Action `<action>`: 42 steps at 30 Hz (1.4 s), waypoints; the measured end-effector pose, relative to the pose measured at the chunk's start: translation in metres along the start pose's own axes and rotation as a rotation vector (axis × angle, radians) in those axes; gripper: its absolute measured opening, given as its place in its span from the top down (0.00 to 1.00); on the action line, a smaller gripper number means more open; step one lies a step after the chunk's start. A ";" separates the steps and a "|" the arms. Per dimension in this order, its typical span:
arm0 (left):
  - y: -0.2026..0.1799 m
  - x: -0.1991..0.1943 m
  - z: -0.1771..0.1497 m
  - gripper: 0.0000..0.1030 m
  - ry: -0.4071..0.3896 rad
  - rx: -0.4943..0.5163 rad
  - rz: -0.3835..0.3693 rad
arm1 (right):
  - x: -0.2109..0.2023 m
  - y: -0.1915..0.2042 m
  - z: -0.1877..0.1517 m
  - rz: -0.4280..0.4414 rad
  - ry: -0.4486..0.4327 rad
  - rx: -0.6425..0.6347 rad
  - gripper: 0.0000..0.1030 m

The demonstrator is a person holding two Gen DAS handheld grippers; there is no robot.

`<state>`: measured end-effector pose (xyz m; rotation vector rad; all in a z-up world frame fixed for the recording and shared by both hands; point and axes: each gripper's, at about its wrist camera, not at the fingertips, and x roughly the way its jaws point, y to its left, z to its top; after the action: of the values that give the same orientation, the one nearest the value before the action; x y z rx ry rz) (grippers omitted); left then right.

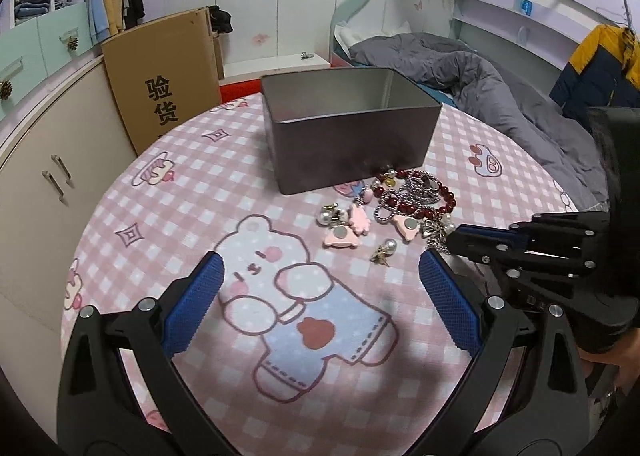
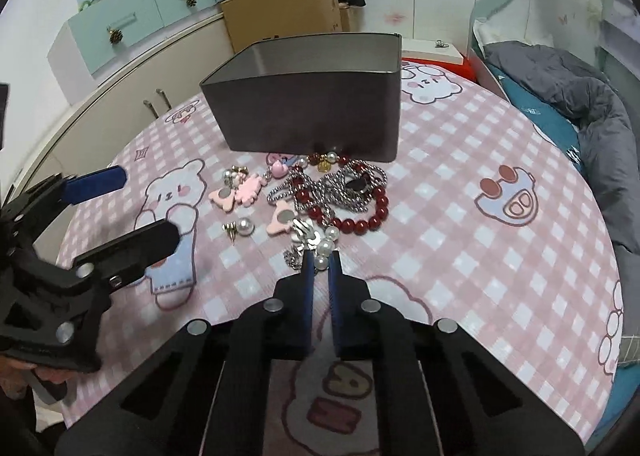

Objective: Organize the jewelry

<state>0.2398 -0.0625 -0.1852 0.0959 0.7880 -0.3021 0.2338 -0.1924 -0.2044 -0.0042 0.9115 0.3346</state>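
Note:
A grey metal tin [image 1: 352, 136] [image 2: 312, 120] stands open-topped on the pink checked tablecloth [image 1: 224, 184]. In front of it lies a jewelry pile: a red bead bracelet [image 2: 360, 222], a silver chain [image 2: 340, 188], pink charms [image 2: 240, 192] and a loose pearl earring [image 2: 245, 227]. My right gripper [image 2: 321, 258] is shut on a pearl-and-silver charm piece [image 2: 325, 245] at the pile's near edge, low over the cloth. My left gripper [image 1: 320, 260] hovers open over the bear print, left of the pile, with nothing between its fingers. It also shows in the right wrist view [image 2: 149, 204].
A cardboard box [image 1: 160, 80] leans beyond the table at the back left, by a cream cabinet [image 1: 48, 176]. A bed with a grey duvet [image 1: 480, 76] lies to the right. The round table's edge curves close on both sides.

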 end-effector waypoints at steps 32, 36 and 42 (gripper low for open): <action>0.013 0.007 -0.016 0.90 0.063 -0.059 -0.099 | -0.035 -0.010 0.001 0.070 -0.061 0.018 0.94; 0.018 -0.004 -0.011 0.90 0.036 -0.069 -0.104 | -0.045 -0.012 0.003 0.087 -0.085 0.035 0.94; 0.025 -0.030 0.008 0.90 -0.044 -0.077 -0.112 | -0.074 -0.016 0.019 0.140 -0.160 0.047 0.94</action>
<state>0.2331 -0.0338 -0.1591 -0.0272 0.7617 -0.3787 0.2111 -0.2257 -0.1377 0.1288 0.7627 0.4367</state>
